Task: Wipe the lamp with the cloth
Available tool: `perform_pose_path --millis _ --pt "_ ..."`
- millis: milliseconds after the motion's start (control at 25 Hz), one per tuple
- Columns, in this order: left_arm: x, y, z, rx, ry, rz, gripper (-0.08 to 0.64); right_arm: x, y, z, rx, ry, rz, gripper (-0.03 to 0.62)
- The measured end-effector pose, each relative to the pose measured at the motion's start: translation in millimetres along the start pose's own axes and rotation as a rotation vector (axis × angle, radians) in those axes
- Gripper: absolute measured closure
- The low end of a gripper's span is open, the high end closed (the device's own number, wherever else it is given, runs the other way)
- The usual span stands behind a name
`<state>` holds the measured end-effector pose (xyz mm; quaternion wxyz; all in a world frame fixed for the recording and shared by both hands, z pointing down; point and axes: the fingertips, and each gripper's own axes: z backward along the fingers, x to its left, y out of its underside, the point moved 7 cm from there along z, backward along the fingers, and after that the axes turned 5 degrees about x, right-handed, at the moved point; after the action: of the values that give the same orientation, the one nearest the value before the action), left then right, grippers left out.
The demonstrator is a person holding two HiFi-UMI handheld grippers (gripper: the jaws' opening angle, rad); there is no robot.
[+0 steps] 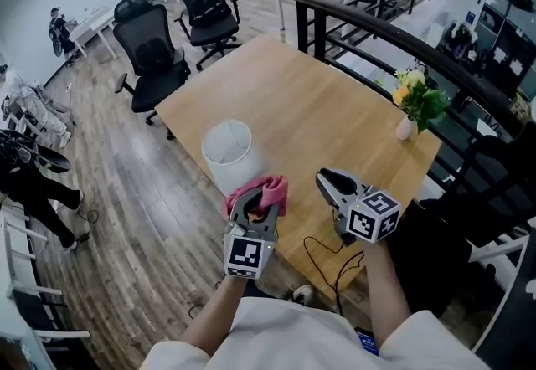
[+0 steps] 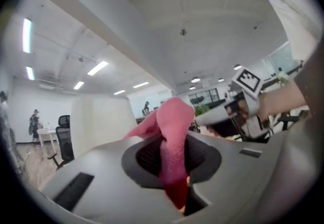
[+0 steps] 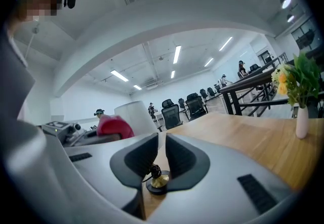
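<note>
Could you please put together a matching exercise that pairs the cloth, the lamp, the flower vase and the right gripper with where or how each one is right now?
Column one
1. cloth
2. lamp
3. flower vase
4. right gripper

Column two
A. white, standing near the left edge of the table in the head view
B. jaws a little apart, nothing between them
C. pink, clamped in the jaws of the left gripper
D. near the table's right edge in the head view

Pairs: 1-C, 2-A, 3-D, 4-B
</note>
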<state>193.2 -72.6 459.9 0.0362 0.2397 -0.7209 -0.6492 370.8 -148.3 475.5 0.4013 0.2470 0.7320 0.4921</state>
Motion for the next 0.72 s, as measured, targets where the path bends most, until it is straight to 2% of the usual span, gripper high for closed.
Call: perform_pose_path --millis 80,160,360,480,720 --pt "7.5 -29.8 -3.0 -0.054 -0.101 0.042 0.472 0.1 -2.9 2.4 -0.008 -0.001 0.007 0.552" --pt "18.1 -52.6 -8.3 -0.074 -0.192 0.065 0.472 2.9 -5.4 4.4 -0.011 -0.004 0.02 0.552" --pt "29.9 -67.1 -28.4 -0.02 -0.348 0.059 0.474 11.6 -4.9 7.5 -0.003 -0.016 0.042 0.552" --pt "23.8 -65.7 -33.7 0.003 -0.375 0.055 0.474 16.4 -2.4 8.5 0.007 -0.019 0.053 0.552" --pt "13.7 -47.7 -37.7 0.041 -0.328 0.033 0.474 17.0 -1.2 10.9 0.004 -0.003 0.048 0.552"
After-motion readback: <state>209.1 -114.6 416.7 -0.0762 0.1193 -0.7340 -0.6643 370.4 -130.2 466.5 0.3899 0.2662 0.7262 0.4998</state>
